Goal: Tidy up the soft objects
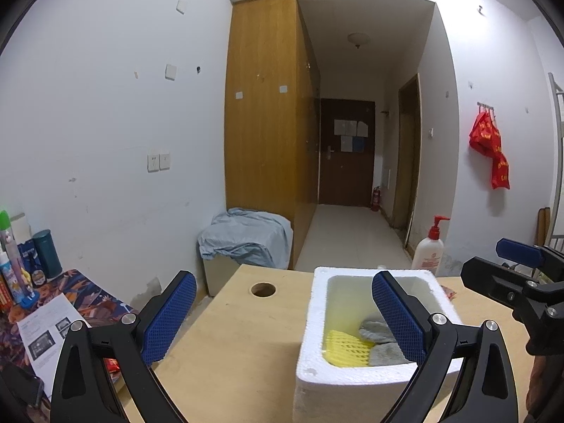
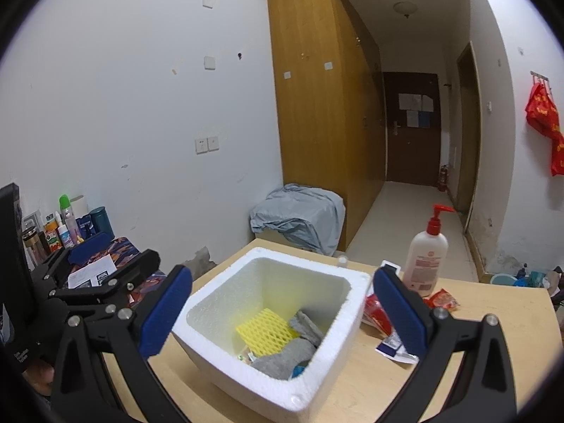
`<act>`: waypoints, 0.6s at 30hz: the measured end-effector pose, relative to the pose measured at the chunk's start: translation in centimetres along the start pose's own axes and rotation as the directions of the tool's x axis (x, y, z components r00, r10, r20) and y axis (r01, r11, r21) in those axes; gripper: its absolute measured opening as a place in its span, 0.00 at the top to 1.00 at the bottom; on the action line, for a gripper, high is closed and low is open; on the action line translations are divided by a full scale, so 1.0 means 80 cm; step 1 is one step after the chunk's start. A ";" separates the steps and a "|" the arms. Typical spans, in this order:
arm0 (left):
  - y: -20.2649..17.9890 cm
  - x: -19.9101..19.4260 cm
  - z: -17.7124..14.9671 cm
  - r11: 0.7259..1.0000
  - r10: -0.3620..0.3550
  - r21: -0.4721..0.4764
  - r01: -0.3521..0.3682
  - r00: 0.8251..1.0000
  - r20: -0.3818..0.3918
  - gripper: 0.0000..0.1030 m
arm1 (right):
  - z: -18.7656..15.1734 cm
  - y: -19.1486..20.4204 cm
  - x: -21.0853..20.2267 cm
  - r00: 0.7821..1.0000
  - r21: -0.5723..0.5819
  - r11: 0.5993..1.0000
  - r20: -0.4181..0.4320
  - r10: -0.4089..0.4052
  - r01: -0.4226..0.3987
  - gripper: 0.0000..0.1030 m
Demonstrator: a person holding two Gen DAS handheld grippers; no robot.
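Both tools wide | grey sock in foam box, below right tool

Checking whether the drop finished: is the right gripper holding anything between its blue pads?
No, the right gripper stands wide open with nothing between its pads, above the white foam box holding the grey sock.

White walls, wooden wardrobe, tiled hallway floor

Foam box open-topped, mouth unobstructed from above. Bare bench left of box, round hole toward far edge. Right of box: red packets, lotion bottle crowded near far-right corner.
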State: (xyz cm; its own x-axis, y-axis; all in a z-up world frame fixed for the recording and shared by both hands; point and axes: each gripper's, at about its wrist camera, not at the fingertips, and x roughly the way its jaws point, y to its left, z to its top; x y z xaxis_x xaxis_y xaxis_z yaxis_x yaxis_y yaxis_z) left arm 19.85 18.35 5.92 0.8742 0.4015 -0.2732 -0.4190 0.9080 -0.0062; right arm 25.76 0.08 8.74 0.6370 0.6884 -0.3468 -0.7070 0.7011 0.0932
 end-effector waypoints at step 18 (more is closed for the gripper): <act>-0.046 -0.091 0.008 0.996 -0.091 0.030 0.089 0.993 0.077 0.03 | -0.013 -0.018 -0.127 0.986 0.028 0.991 0.101 -0.130 0.128 0.00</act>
State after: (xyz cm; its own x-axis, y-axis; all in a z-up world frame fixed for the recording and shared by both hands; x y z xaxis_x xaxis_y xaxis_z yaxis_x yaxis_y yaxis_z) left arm 15.16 12.15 8.54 0.9250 0.3253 -0.1963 -0.3320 0.9433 -0.0012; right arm 19.96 -8.16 11.13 0.7511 0.6068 -0.2602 -0.6111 0.7881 0.0741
